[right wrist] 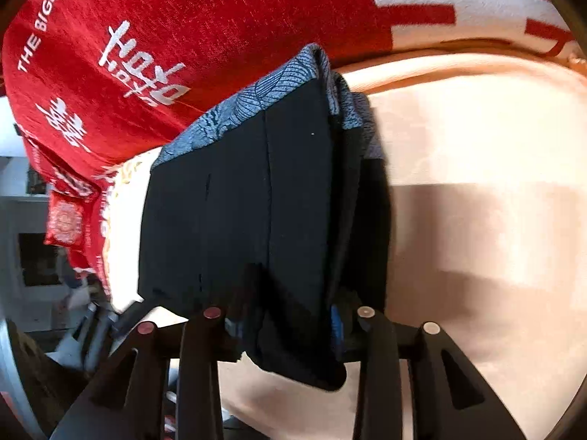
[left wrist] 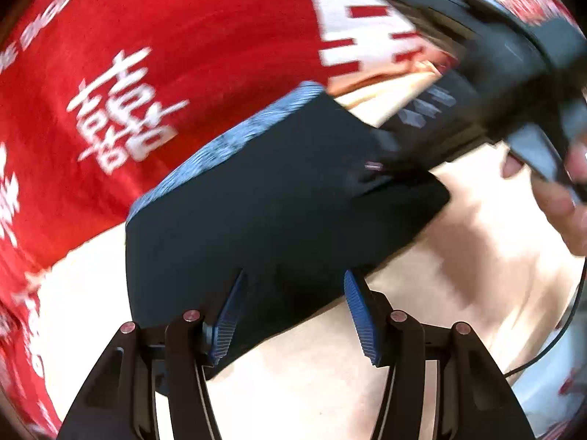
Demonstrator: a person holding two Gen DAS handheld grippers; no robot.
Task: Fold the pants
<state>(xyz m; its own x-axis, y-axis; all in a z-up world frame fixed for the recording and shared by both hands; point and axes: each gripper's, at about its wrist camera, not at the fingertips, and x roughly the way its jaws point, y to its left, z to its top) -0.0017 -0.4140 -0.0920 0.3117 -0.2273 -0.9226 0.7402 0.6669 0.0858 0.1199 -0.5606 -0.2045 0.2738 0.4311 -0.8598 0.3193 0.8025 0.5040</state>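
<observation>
So the biggest thing in both views is the red blanket [left wrist: 190, 36] with white lettering and characters, filling the top and left; below it runs a pale peach sheet [left wrist: 458, 275] that everything else lies on; in the right wrist view it has bright sun patches across it.

The pants [left wrist: 279, 198] sit on that sheet right up against the blanket's edge; they're black, folded into a compact stack, with a grey-blue leaf-print waistband [right wrist: 256, 95] along the far edge; you can see the layers stacked up on the right side in the right wrist view.

Left gripper [left wrist: 293, 293] is spread wide; its blue ribbed pads [left wrist: 361, 315] stand either side of the near edge of the pants, not pinching anything as far as I can see.

Right gripper [right wrist: 293, 315] has the near end of the folded stack tucked between its fingers, fabric hanging down below them; fingertips are buried under the cloth, so can't honestly tell if it's clamped or loose; in the left view its black body comes in blurry from the top right, with a hand [left wrist: 561, 205] on it.
</observation>
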